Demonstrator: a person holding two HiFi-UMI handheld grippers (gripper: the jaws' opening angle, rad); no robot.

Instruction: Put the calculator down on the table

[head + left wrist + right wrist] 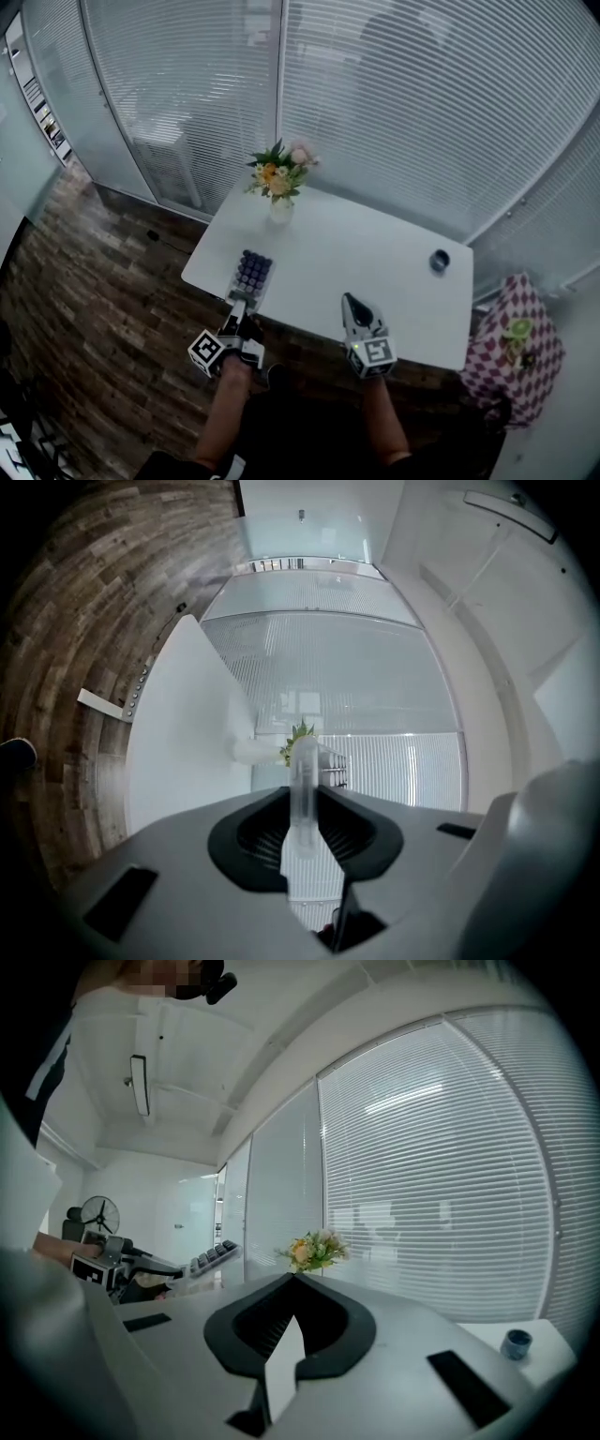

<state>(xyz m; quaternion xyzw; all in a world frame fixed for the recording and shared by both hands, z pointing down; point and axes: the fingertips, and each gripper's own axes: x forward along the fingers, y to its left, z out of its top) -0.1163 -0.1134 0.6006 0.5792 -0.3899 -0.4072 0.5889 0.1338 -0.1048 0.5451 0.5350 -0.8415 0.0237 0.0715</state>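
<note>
Fingers of the left gripper [240,306] grasp the calculator [253,272] near the flower vase [281,208]; the right gripper [351,302] has its fingers clenched, empty.

Round blue thing [439,260], too small for a name; calculator [252,273] key print illegible.

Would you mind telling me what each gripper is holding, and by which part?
The left gripper holds the calculator by its near end; the right gripper holds nothing.
</note>
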